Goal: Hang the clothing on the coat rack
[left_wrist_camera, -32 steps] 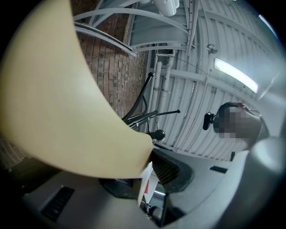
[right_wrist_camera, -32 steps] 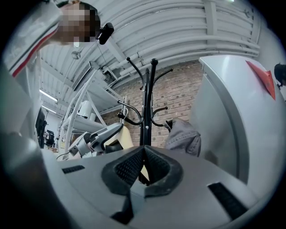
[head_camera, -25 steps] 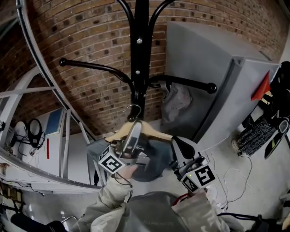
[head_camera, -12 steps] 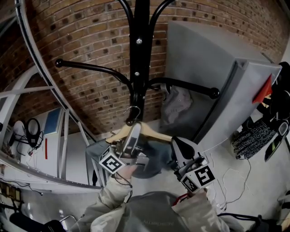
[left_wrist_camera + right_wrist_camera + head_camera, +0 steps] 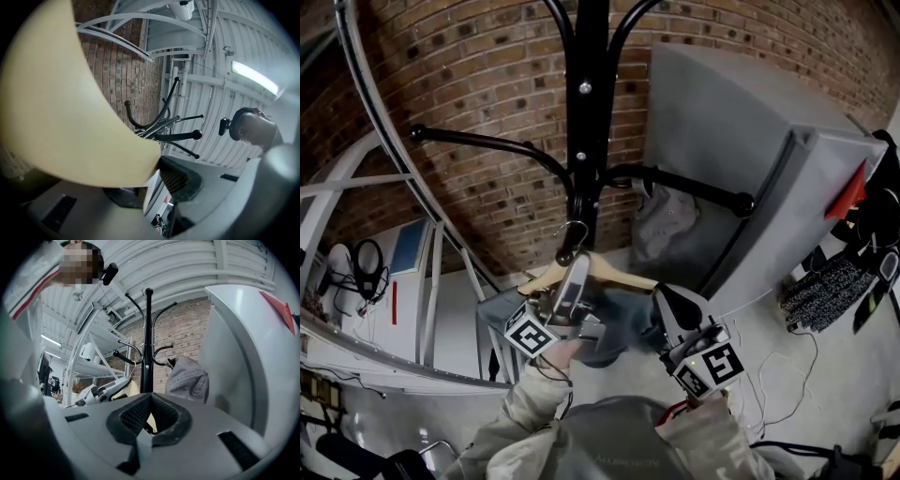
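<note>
Left tool [image 5: 577, 269] grips the stiff hanger [image 5: 624, 273] by its neck, probably the steadiest hold. Right tool [image 5: 668, 298] is clenched, apparently empty; the garment [image 5: 619, 325] droops limp.

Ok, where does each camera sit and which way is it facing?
Head view: on the person's head, looking steeply down at coat rack and hanger; left claw, right claw, sleeves show.
Left gripper view: on the left claw, tilted up at the rack's hooks; its pad presses the hanger.
Right gripper view: on the right claw, level at the rack; closed jaws show.
All share the rack.
</note>
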`<state>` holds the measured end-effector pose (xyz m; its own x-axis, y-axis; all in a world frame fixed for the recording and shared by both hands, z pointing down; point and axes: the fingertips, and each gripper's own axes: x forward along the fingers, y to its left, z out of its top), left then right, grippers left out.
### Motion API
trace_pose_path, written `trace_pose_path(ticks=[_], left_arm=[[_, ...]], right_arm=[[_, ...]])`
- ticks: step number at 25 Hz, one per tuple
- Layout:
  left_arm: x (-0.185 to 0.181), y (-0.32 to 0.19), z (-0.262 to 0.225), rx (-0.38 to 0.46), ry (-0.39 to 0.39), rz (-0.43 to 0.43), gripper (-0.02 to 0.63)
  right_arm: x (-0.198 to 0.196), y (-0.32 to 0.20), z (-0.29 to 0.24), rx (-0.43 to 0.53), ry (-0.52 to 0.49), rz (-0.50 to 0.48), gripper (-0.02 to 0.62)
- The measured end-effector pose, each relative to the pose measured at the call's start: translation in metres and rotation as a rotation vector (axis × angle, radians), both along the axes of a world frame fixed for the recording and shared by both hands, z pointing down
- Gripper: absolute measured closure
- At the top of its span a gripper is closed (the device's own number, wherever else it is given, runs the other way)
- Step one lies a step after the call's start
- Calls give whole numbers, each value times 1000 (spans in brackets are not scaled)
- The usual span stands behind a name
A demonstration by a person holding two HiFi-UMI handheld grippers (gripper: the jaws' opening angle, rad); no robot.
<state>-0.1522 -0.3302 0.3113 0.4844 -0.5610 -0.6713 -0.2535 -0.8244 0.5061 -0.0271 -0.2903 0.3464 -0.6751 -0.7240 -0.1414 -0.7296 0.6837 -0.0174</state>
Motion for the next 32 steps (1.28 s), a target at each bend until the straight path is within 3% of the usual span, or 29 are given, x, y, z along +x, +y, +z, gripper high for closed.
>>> trace_pose_path(ticks=[10, 17, 20, 22, 28, 32], left_arm=[[-1, 3, 1, -11, 26, -68, 499], [-5, 0, 18, -93, 34, -155, 466], [-9, 4, 39, -171, 96, -138, 466], [-8, 11, 47, -196, 94, -136, 466], [-1, 50, 57, -184, -122, -196, 468], [-14, 83, 66, -192, -225, -239, 475]], right_arm=[[16, 2, 13, -39, -4, -38, 573], [35, 7, 31, -90, -9, -52, 574], [36, 15, 39, -111, -19, -49, 573], [38, 21, 40, -116, -22, -42, 573], [27, 48, 40, -116, -36, -38, 574], [2, 73, 41, -119, -38, -58, 574]])
